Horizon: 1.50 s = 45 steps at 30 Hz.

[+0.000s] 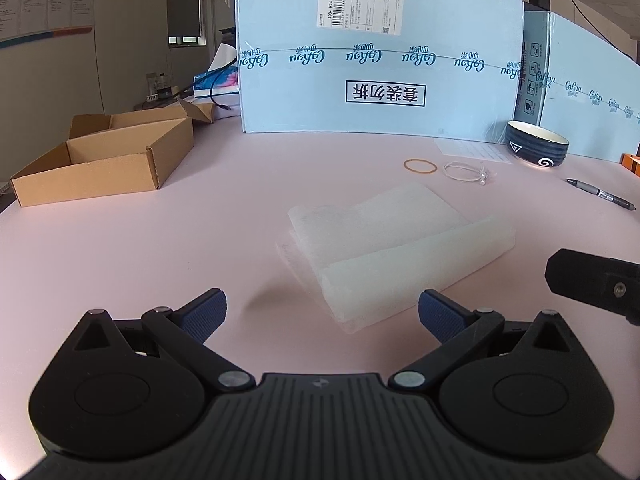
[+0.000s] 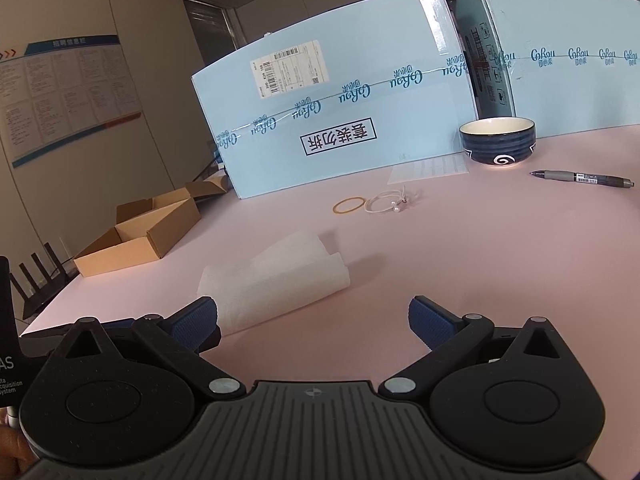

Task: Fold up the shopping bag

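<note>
A translucent white shopping bag point(image 1: 396, 248) lies folded over into a thick, loose rectangle on the pink table; in the right wrist view the bag point(image 2: 276, 284) sits just ahead and left of centre. My left gripper point(image 1: 322, 314) is open, its blue pads point(image 1: 208, 316) just short of the bag's near corner and holding nothing. My right gripper point(image 2: 313, 320) is open too, with its left pad point(image 2: 196, 322) beside the bag's near left end. A black part of the right gripper point(image 1: 596, 284) shows at the right edge of the left wrist view.
An open cardboard box point(image 1: 108, 156) stands at the left. Large light-blue cartons point(image 1: 380, 60) wall off the back. A dark blue bowl point(image 1: 536, 148), a rubber band point(image 1: 420, 166), a white beaded loop point(image 1: 466, 172), a paper sheet point(image 2: 430, 168) and a pen point(image 1: 600, 194) lie beyond the bag.
</note>
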Each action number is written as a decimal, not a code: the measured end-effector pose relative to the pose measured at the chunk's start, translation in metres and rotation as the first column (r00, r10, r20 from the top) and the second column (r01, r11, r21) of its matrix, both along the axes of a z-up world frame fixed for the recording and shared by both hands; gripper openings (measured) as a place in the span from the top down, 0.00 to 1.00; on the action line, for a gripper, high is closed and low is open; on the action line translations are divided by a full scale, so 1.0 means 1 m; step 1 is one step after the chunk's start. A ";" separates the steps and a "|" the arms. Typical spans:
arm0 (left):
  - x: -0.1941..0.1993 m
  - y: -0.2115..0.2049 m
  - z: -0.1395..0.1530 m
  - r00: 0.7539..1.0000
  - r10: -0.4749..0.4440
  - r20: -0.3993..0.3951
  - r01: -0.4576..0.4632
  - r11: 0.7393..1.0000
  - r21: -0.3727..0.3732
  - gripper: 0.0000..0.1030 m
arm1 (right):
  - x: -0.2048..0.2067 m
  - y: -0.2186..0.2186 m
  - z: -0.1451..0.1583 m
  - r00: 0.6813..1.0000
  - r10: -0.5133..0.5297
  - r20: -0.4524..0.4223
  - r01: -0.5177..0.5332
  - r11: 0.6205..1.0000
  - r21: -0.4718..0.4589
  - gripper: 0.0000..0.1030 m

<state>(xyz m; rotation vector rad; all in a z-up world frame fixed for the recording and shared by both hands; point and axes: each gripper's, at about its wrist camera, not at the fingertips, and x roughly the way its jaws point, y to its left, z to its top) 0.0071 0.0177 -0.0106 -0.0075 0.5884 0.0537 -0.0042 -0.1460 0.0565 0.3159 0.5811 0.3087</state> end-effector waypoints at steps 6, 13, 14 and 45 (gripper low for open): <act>0.003 0.006 -0.002 0.999 -0.006 -0.032 0.006 1.000 -0.016 0.00 | 0.003 0.001 -0.001 1.000 0.004 -0.014 -0.004 1.000 0.003 0.00; 0.001 0.002 -0.004 0.998 -0.061 -0.032 0.061 0.998 0.003 0.00 | 0.008 0.004 -0.005 0.998 -0.002 -0.061 0.002 1.000 0.005 0.00; 0.001 0.003 -0.003 0.998 -0.062 -0.033 0.062 0.998 -0.001 0.00 | 0.008 0.004 -0.005 0.998 -0.004 -0.064 0.004 1.000 0.005 0.00; 0.049 0.037 0.012 0.999 -0.040 -0.014 0.034 0.957 -0.287 0.00 | 0.012 -0.035 -0.014 0.989 -0.121 -0.087 0.126 0.991 0.048 0.00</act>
